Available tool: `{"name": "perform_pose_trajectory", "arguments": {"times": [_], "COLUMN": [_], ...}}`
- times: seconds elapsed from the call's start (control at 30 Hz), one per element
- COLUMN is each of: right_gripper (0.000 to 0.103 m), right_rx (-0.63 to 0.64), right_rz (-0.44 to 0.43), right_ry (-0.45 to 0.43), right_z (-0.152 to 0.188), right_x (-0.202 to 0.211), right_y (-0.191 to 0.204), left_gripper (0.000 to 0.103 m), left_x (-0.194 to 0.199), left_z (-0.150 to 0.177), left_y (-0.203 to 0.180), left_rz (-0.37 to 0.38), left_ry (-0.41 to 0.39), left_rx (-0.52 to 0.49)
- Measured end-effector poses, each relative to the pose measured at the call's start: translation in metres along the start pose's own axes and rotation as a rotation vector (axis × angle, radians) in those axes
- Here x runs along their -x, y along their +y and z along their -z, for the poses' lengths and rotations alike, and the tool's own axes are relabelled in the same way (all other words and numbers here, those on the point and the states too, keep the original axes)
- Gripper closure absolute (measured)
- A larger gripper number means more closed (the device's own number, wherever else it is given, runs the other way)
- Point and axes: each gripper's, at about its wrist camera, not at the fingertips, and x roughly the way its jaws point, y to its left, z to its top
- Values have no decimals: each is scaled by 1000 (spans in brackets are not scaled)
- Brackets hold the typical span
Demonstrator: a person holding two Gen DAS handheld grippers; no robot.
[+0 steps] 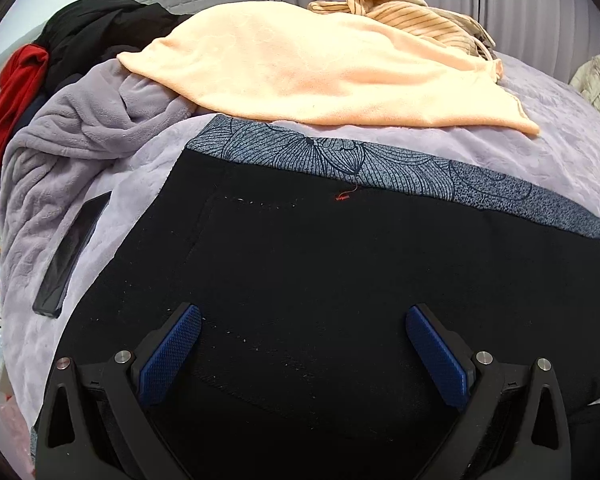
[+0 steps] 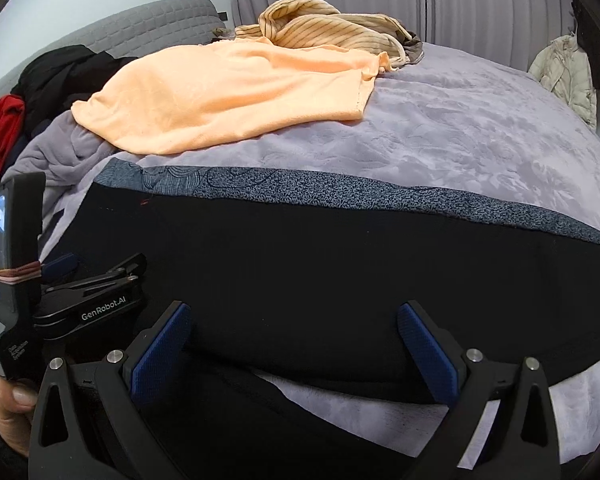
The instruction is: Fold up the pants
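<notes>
Black pants (image 1: 320, 264) lie spread flat on the lavender plush bedspread (image 1: 540, 136), directly under and ahead of both claws. Left gripper (image 1: 303, 354) hangs over the black fabric, jaws spread wide, nothing between the blue textured pads (image 1: 168, 356); pants fill everything from 9 to 3 o'clock past its tips. Right gripper (image 2: 294, 350) also spread wide, empty, above the near hem edge of the pants (image 2: 320, 272), with bare bedspread (image 2: 460, 136) showing at 6 o'clock under it. In the right wrist view the left gripper (image 2: 100, 280) sits at 9 o'clock, held by a hand (image 2: 8, 412).

Pants: matte black knit, speckled with lint, faint stitched seam lines, small red thread (image 1: 342, 197) near the far edge. Grey-blue lining band (image 1: 380, 168) with dark leaf-line print runs along the far side at 12 o'clock. Beyond it a peach fleece cloth (image 1: 320, 68), soft and rumpled, and a tan striped garment (image 1: 400, 8), crumpled. At 10 o'clock, a black clothing heap (image 1: 100, 28) and red garment (image 1: 12, 112). Flat dark phone (image 1: 72, 256) lies at 9 o'clock on the bedspread.
</notes>
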Motion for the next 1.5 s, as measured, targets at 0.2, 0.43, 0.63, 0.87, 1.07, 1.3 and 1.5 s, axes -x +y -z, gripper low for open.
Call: {"name": "perform_pose_trajectory", "arguments": {"times": [0.2,0.43,0.63,0.87,1.07,1.3,1.5], "right_gripper": [0,0,0,0,0,0,10], "right_rx": [-42,-57,62,191,275,331,411], "right_rz": [-42,-102,-180,-292,-320,-367,-434], "right_ry": [84,143,58,81,171,206,275], "right_z": [13,11,-24,-67,-80,-94,-102], "right_x": [-6,-7,10,4,-46,-99,-133], "right_y": [5,12,8,9,8,12,23], "left_gripper": [0,0,0,0,0,0,0], "left_x": [-6,-4,17,27,19,-6,-14], "left_z": [2,2,-18,-43,-58,-65,-71], "left_y": [2,2,5,2,7,10,17], "left_rz": [-50,-44,35,46,85,135,187], "left_ry": [3,13,-4,-50,-29,46,78], "left_rx": [-12,-12,-12,-47,-52,-63,-32]}}
